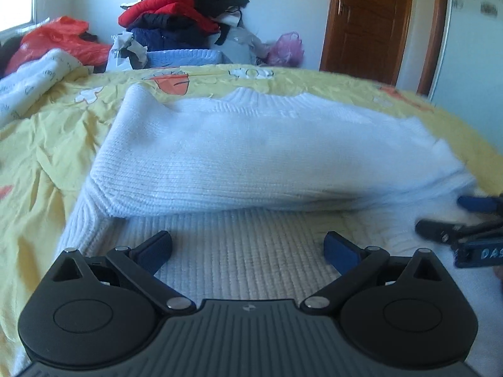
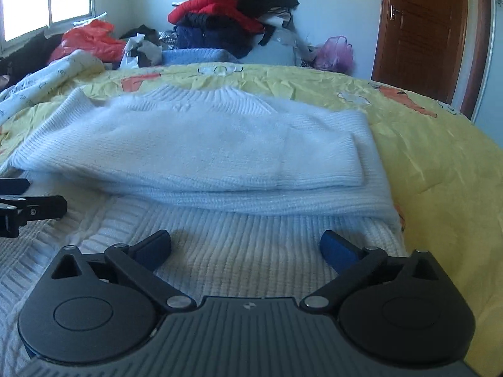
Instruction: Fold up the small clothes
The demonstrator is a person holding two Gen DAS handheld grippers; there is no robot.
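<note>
Lying flat on the yellow bedspread (image 2: 424,163): white knit sweater (image 2: 220,144), sleeves already folded in. Hovering over the near hem with left gripper (image 1: 248,248) and right gripper (image 2: 245,246), both spread wide, gripping nothing. Probably best pinching both hem corners evenly, then lifting together toward the collar.

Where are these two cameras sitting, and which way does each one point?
Left wrist view: rides on the left tongs, looking forward over the white knitted sweater on the yellow patterned bedspread; its own open fingers show, and the right tongs at the right edge.
Right wrist view: rides on the right tongs, facing the same way; its own open fingers show, and the left tongs at the left edge.
Shared: sweater, bedspread, heap of clothes, brown wooden door.
</note>
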